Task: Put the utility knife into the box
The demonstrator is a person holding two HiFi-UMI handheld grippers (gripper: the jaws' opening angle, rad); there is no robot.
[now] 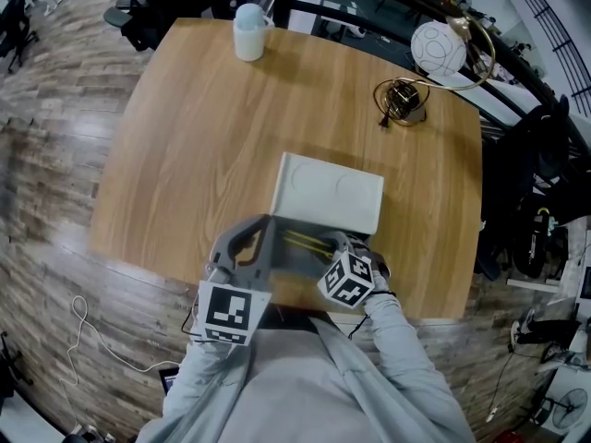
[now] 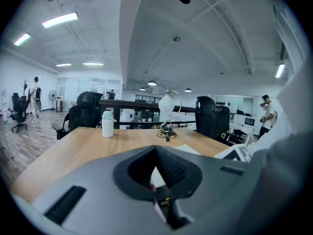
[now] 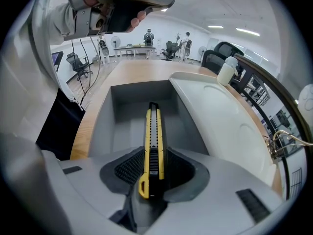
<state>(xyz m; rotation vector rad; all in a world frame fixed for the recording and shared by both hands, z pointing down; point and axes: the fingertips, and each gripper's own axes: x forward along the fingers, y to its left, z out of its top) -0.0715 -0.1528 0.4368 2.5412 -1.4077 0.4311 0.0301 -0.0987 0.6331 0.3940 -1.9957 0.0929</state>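
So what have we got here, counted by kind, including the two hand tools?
Bottle: 1
Lamp: 1
Box: 1
Knife: 1
Grippers: 2, the left gripper and the right gripper
Total: 6

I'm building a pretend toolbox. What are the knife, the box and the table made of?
The utility knife looks like glossy yellow plastic with a black slider strip. The box seems to be matte gray plastic, with smooth, even walls. The table shows wood grain, though it may be laminate.
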